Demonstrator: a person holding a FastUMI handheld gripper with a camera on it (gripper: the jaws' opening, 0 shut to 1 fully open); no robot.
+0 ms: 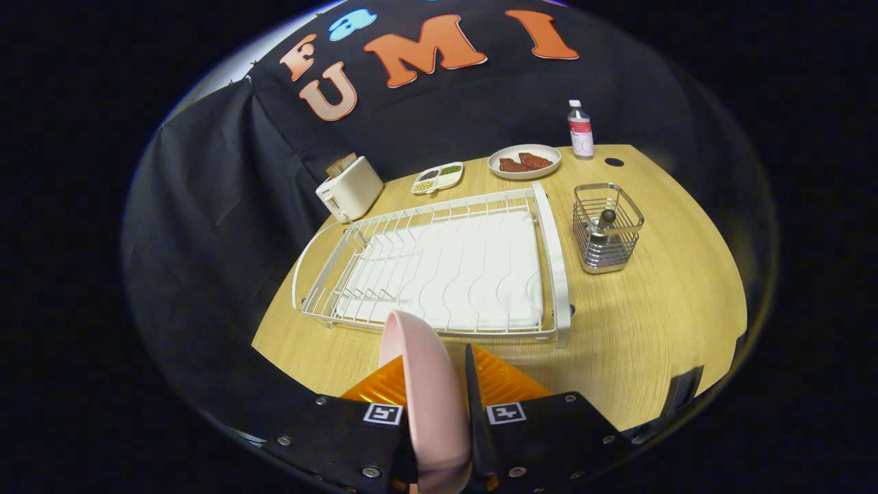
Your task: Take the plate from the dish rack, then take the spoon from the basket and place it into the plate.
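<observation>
**Gripper holding the plate on edge above the table**

The gripper (439,391) is clamped on the pink plate (425,384), which stands edgewise between both fingers, held over the wooden table (645,343) just short of the emptied white dish rack (439,267). Beyond and to the right stands the wire basket (608,226), with the spoon (606,221) upright inside. Risk: gripped only at its rim, the plate may pivot or slip during lowering, and could clip the rack's near rail if set down too close.

Two black mounting plates are seen behind the jaws, studded with silver screws. A square black-and-white marker is fixed on each plate.
</observation>
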